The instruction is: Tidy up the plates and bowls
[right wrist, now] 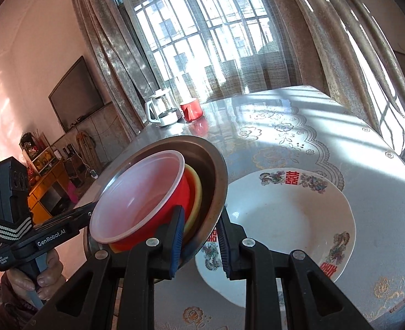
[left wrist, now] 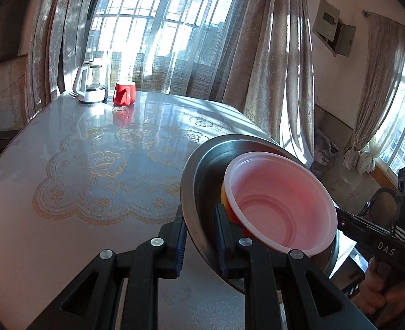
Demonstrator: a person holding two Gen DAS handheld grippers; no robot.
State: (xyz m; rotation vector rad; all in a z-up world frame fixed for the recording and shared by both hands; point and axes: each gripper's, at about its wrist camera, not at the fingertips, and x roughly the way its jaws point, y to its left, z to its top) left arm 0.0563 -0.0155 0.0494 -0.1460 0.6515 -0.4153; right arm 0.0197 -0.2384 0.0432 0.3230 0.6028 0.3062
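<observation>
One round steel plate [left wrist: 202,181] carrying two nested bowls [left wrist: 279,200] hangs tilted; left gripper [left wrist: 201,240] and right gripper [right wrist: 199,243] each clamp its rim above the counter [left wrist: 78,165].

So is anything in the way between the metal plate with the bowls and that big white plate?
Nothing visible. The metal plate, held by both grippers, hangs beside the white plate, whose middle is bare.

The left gripper [right wrist: 88,213], seen from the right wrist view, carries white lettering "GenRobot.AI" along its black arm; a smaller label below it is too fine to read fully. The right gripper [left wrist: 340,217], seen from the left wrist view, shows the letters "DAS" on its arm. The white plate [right wrist: 285,220] on the counter [right wrist: 340,143] bears red double-happiness characters "囍" on its rim.
</observation>
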